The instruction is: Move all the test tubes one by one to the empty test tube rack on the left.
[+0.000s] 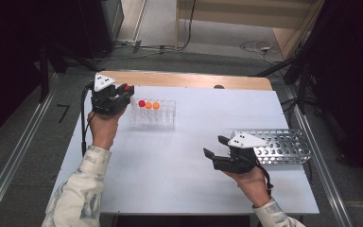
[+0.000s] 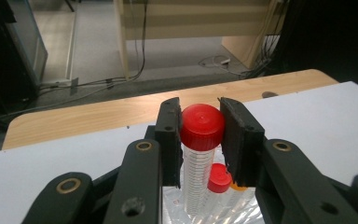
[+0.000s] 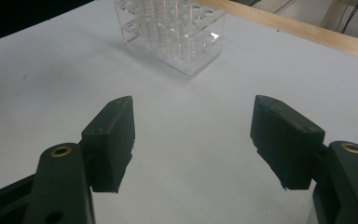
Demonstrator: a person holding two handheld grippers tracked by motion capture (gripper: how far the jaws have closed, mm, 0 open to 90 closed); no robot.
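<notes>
Left gripper (image 2: 200, 128) fingers clamp red-capped clear plastic tube (image 2: 200, 154), at 12 o'clock above clear acrylic rack (image 1: 153, 115). Right gripper (image 3: 193, 140) fingers wide, holding nothing, over white desk (image 3: 191, 121).

You see a tube with a red cap (image 2: 202, 125) and a clear body with fine printed lines. At 5 o'clock from it sits a second red cap (image 2: 219, 178), an orange cap (image 2: 237, 187) beside it. The rack (image 1: 153, 119) is clear plastic, the table (image 1: 170, 165) pale grey-white with a light wood edge. Your grippers are black; your sleeve (image 1: 82, 189) is cream, faintly patterned. At 3 o'clock, the metal rack (image 1: 283, 146) is silver-grey.
</notes>
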